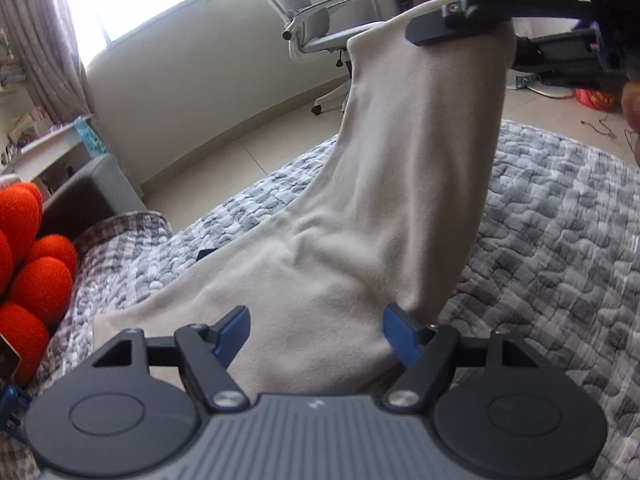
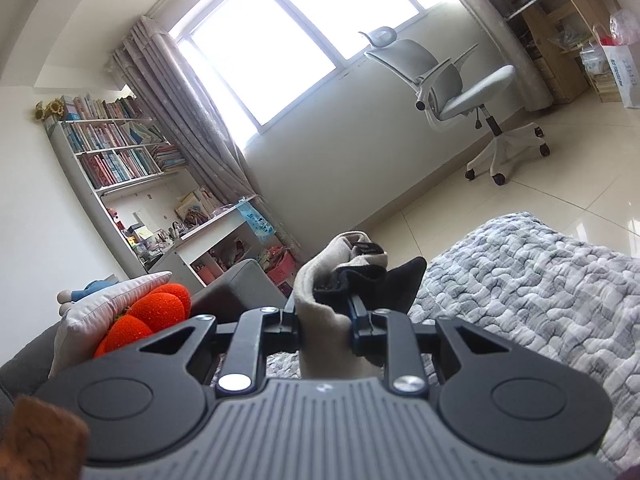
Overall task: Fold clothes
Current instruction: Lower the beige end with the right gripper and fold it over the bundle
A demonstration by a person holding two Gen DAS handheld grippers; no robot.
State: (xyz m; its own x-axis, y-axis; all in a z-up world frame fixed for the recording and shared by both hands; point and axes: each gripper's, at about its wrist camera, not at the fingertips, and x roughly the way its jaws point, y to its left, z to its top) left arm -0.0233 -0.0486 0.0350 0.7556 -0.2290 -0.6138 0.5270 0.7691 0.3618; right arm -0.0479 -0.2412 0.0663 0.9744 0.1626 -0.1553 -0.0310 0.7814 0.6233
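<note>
Sunlit bedroom, grey-and-white quilted bedspread point(image 1: 560, 220) underfoot: a beige fleece garment point(image 1: 400, 200) runs from the bed up toward one o'clock in the left wrist view, its long axis stretched between two claws. The right gripper point(image 1: 440, 32) pinches the raised end at the top of the frame; in its own view its fingers are pressed together on bunched beige and dark cloth. The left gripper point(image 1: 316, 332) is spread, blue pads point(image 1: 234, 334) apart, the garment's lower part lying between and just beyond them at twelve o'clock. Nearer the low end, the left claw looks best placed to seize it.
</note>
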